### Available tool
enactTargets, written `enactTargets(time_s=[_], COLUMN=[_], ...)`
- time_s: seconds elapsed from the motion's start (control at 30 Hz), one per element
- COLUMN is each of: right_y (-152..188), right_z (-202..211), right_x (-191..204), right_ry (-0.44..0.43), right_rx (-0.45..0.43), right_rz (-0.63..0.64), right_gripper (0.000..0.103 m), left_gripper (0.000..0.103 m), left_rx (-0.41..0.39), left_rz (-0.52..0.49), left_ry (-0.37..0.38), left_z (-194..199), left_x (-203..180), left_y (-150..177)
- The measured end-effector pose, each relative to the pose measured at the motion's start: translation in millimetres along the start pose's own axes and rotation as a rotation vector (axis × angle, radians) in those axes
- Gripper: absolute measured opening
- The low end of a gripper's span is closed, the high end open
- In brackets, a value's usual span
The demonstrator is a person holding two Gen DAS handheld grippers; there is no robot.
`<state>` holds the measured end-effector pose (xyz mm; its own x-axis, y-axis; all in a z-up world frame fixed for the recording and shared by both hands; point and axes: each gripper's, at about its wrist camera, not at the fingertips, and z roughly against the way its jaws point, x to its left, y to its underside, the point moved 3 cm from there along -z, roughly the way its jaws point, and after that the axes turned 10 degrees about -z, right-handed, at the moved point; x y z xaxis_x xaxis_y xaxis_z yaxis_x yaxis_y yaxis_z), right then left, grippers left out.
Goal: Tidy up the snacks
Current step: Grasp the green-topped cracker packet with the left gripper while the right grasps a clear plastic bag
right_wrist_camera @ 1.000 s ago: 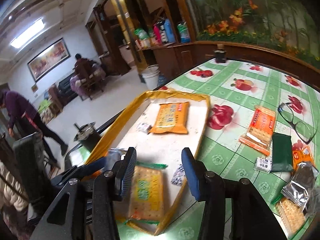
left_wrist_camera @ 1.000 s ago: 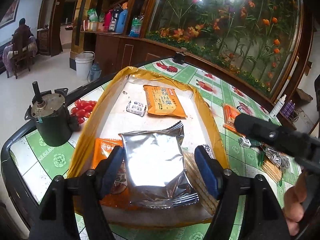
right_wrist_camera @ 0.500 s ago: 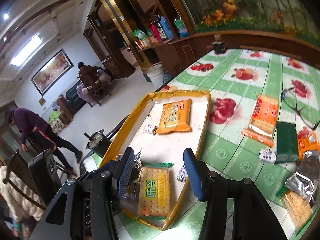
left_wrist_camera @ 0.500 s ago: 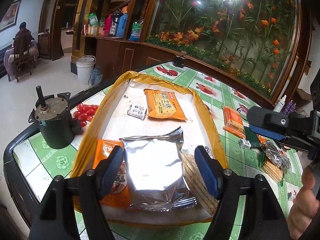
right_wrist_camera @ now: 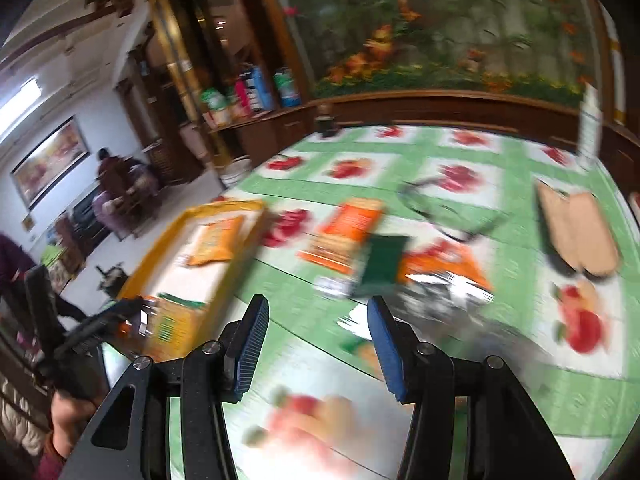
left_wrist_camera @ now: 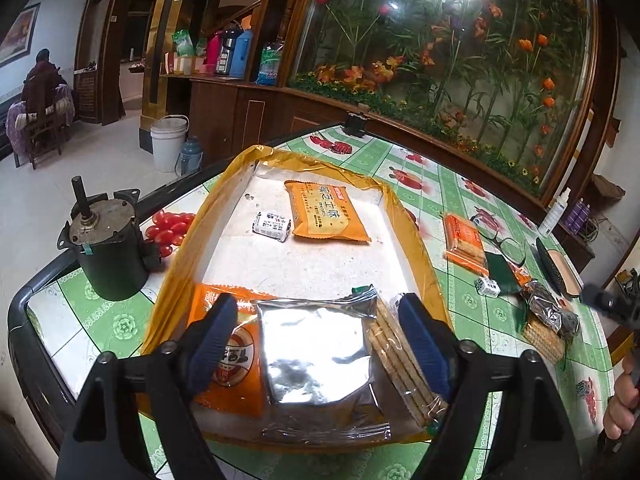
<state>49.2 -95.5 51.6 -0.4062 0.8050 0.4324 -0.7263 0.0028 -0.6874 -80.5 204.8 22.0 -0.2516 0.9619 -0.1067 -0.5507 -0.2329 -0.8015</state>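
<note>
Snacks left loose on the table, a silver packet (right_wrist_camera: 452,300) among them, lay just ahead and slightly right of the right gripper (right_wrist_camera: 318,340), its jaws apart and empty, while the left gripper (left_wrist_camera: 316,344) hung spread over the yellow tray (left_wrist_camera: 416,248).

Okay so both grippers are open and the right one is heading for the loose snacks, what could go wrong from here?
1. The right gripper view is motion-blurred, so the fast swing may overshoot the loose pile, where a silver packet overlaps a cracker pack.
2. Eyeglasses lie beside the dark green packet; a sweep there might hit them.
3. In the tray, the foil packet between the left gripper fingers overlaps its neighbours, so more packets could slide off.
</note>
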Motion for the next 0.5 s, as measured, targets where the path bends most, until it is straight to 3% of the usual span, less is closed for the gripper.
enactTargets(time_s=[0.1, 0.23, 0.37, 0.5], right_y=[-2, -11, -10, -18], right_z=[9, 6, -3, 10], right_x=[-35, -59, -75, -110], right_ry=[0.029, -0.013, 0.079, 0.155], right_rx=[-0.010, 0.020, 0.029, 0.003], right_rz=[-0.065, -0.151, -0.197, -0.316], right_gripper=[0.055, 0.055, 0.055, 0.055], left_gripper=[0.083, 0.083, 0.084, 0.088], left_rx=[-0.012, -0.052, -0.069, -0.078], left_rz=[-0.006, -0.031, -0.041, -0.117], left_ry=[-0.019, -0.034, 0.012, 0.058], left_z=[3, 13, 24, 36], left_x=[-1, -10, -23, -50], left_y=[0, -3, -11, -18])
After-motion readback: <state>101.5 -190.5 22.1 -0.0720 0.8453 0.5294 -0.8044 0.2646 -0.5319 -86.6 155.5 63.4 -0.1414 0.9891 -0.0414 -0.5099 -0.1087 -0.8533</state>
